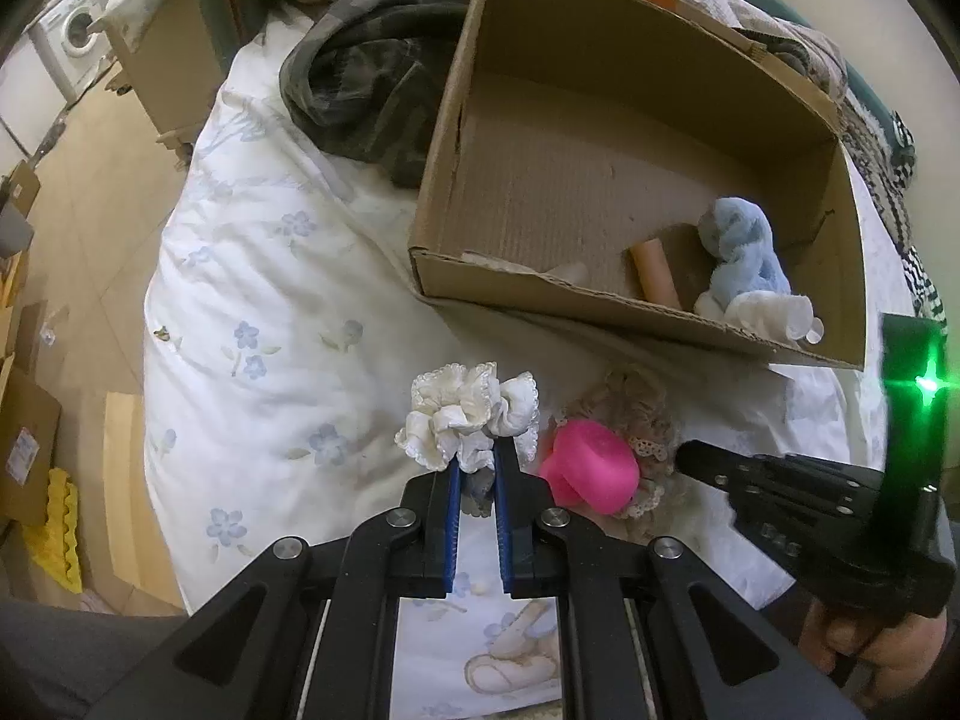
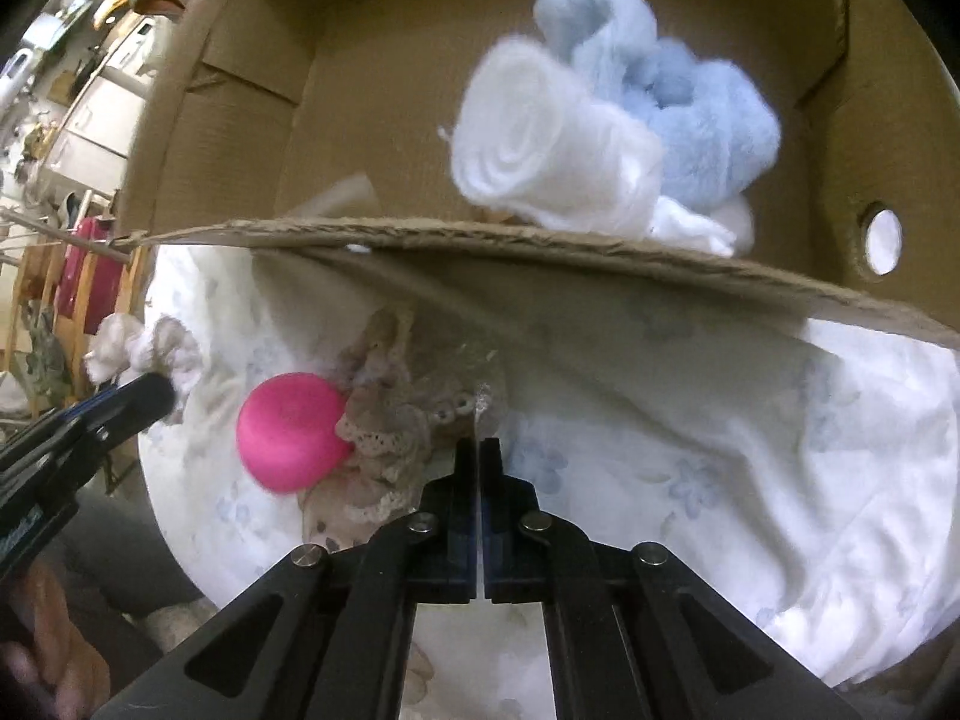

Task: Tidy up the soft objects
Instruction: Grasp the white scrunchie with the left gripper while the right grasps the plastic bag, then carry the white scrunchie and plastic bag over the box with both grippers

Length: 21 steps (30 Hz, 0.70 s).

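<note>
My left gripper (image 1: 478, 456) is shut on a white frilly scrunchie (image 1: 468, 420) and holds it above the bed; it also shows at the left of the right wrist view (image 2: 135, 354). A pink soft ball (image 1: 591, 471) lies on a beige lace scrunchie (image 1: 636, 414) just right of it. My right gripper (image 2: 479, 444) is shut and empty, next to the lace scrunchie (image 2: 390, 414) and pink ball (image 2: 291, 429). The cardboard box (image 1: 600, 312) beyond holds a light blue plush (image 1: 741, 252) and a white rolled cloth (image 2: 540, 144).
The box (image 2: 540, 246) sits on a white floral duvet (image 1: 270, 312). A dark patterned blanket (image 1: 372, 72) lies left of the box. A cardboard tube (image 1: 654, 276) lies inside the box. The floor with boxes (image 1: 36, 420) drops off left of the bed.
</note>
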### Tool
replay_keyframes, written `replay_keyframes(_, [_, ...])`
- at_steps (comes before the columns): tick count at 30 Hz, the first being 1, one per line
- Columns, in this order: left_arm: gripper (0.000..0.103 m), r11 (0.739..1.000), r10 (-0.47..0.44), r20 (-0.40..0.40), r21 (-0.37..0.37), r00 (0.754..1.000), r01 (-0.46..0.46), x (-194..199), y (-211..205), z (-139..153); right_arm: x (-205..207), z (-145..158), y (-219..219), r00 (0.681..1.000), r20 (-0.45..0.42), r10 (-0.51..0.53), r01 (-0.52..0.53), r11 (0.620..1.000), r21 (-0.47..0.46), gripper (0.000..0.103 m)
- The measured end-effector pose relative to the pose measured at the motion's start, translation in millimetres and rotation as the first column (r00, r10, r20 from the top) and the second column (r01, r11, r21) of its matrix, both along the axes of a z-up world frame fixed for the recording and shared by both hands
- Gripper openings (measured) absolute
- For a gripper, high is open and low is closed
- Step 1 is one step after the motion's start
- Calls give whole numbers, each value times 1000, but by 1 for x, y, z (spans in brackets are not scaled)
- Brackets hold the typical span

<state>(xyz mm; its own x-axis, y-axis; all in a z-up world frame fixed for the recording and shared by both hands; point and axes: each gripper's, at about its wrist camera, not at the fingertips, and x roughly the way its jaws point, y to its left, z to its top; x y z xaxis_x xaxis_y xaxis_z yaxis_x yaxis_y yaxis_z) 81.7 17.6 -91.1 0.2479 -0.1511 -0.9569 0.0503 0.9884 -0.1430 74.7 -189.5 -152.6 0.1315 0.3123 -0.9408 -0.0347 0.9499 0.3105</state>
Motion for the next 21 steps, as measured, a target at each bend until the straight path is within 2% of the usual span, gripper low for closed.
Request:
replay_keyframes(6, [9, 1000, 21, 6, -2, 1000, -21, 0, 4, 2, -20, 27, -27, 997, 58, -53, 52, 998, 26, 3])
replay_keyframes(9, [9, 1000, 24, 21, 6, 999, -24, -1, 3, 5, -31, 44, -36, 992, 95, -84, 78, 994, 70, 3])
replay_keyframes(13, [9, 999, 13, 56, 29, 998, -14, -4, -1, 10, -38, 63, -40, 986, 142, -93, 78, 991, 106, 3])
replay_keyframes(21, [9, 998, 11, 90, 54, 996, -16, -6, 1, 16, -44, 78, -38, 982, 175, -68, 45, 990, 134, 2])
